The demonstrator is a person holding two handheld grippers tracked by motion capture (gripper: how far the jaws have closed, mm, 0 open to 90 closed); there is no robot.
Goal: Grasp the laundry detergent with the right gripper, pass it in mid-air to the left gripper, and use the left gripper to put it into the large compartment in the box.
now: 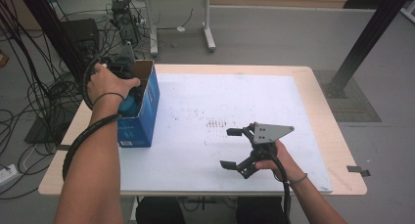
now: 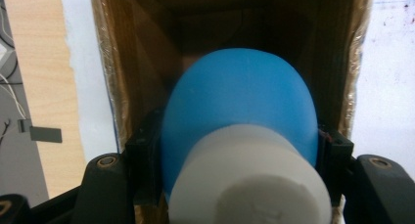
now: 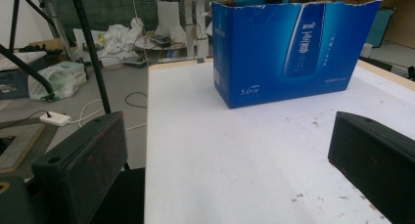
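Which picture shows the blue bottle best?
The left gripper view: the blue bottle with its white cap sits close up between the jaws, over the open box. The high view gives a blue glimpse under the hand.

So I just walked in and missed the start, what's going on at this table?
A person holds a gripper in each hand. The left gripper is shut on a blue rounded object with a white cylindrical end, holding it inside the open blue cardboard box at the left of the white-topped table. The right gripper is open, holding nothing, over the table's near side.
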